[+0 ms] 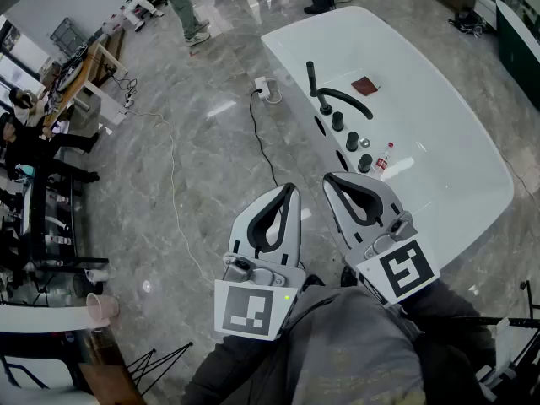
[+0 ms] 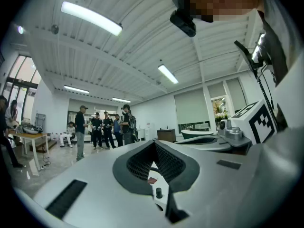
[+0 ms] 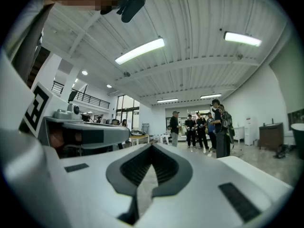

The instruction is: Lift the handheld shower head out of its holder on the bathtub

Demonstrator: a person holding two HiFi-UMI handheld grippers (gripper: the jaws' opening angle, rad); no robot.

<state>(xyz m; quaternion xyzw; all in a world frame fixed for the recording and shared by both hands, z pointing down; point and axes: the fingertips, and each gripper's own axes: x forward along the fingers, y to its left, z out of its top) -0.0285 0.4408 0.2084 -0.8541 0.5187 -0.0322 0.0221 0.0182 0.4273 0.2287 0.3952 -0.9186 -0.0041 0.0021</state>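
Observation:
The black handheld shower head (image 1: 310,78) stands upright in its holder on the near rim of the white bathtub (image 1: 439,133), beside a curved black spout (image 1: 348,100) and black knobs (image 1: 352,141). Both grippers are held level close to my body, well short of the shower head. My left gripper (image 1: 292,189) hangs over the floor with its jaw tips together and nothing between them. My right gripper (image 1: 327,178) is just short of the tub rim, jaws also together and empty. The left gripper view (image 2: 154,142) and right gripper view (image 3: 152,146) each show closed tips.
A small red-capped bottle (image 1: 384,158) and a brown cloth (image 1: 364,85) lie in the tub. A power strip (image 1: 263,87) with a black cable lies on the marble floor by the tub. Several people (image 1: 181,7) stand far off. Tables and gear line the left side.

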